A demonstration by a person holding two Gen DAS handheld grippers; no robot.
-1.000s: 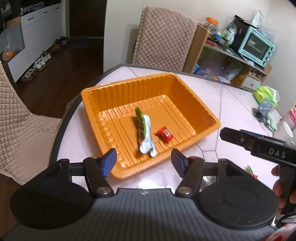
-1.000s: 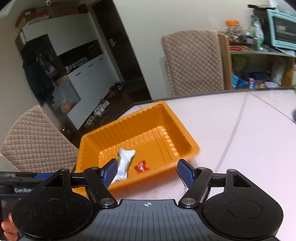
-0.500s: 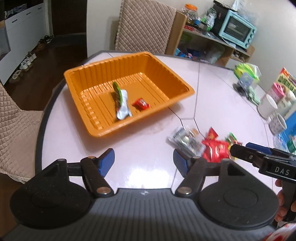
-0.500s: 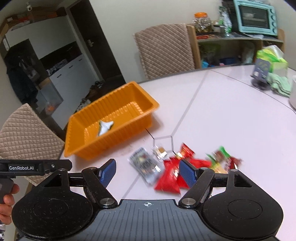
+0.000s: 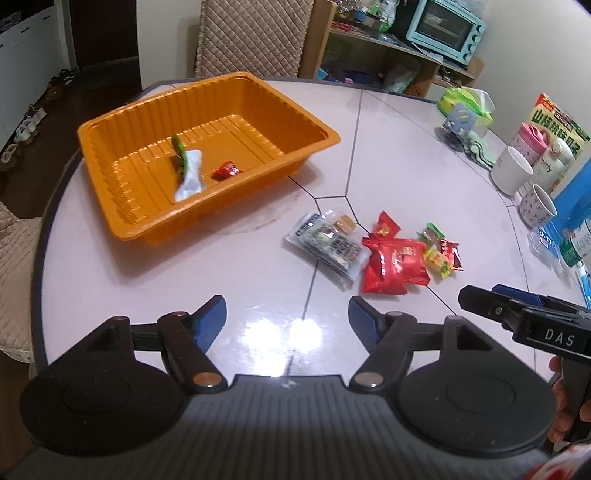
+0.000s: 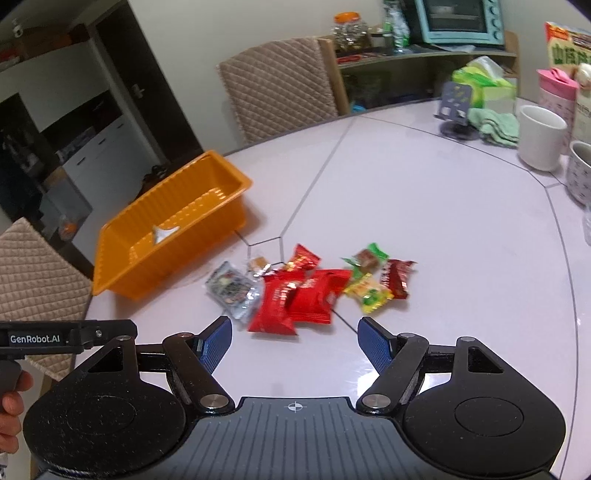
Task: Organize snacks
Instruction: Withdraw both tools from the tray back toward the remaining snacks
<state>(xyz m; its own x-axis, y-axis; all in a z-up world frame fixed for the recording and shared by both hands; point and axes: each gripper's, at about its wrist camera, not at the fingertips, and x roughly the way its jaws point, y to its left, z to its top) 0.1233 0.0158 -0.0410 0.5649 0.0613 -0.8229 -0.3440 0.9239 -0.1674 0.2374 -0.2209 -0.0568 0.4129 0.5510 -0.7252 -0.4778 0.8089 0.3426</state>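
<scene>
An orange tray (image 5: 317,122) (image 6: 225,173) stands on the pale table and holds a green-and-white wrapper (image 5: 188,173) and a small red candy (image 5: 226,171). To its right lies a loose pile of snacks: a silvery packet (image 5: 325,251) (image 6: 231,288), red packets (image 5: 393,264) (image 6: 299,295), and small yellow, green and dark red sweets (image 5: 439,251) (image 6: 373,280). My left gripper (image 5: 287,315) hovers over bare table short of the pile, its jaws opening with nothing between them. My right gripper (image 6: 294,338) is open just short of the red packets, holding nothing.
Mugs (image 6: 539,136), a pink cup (image 5: 528,142), a snack box (image 5: 557,129), a green cloth (image 6: 493,123) and a phone stand (image 6: 456,107) crowd the table's right side. Quilted chairs (image 6: 280,88) stand behind and at left. A shelf with a blue oven (image 5: 445,31) is beyond.
Both grippers have swung right, away from the tray toward the snack pile, which has come into view. The left jaws stand a little wider.
</scene>
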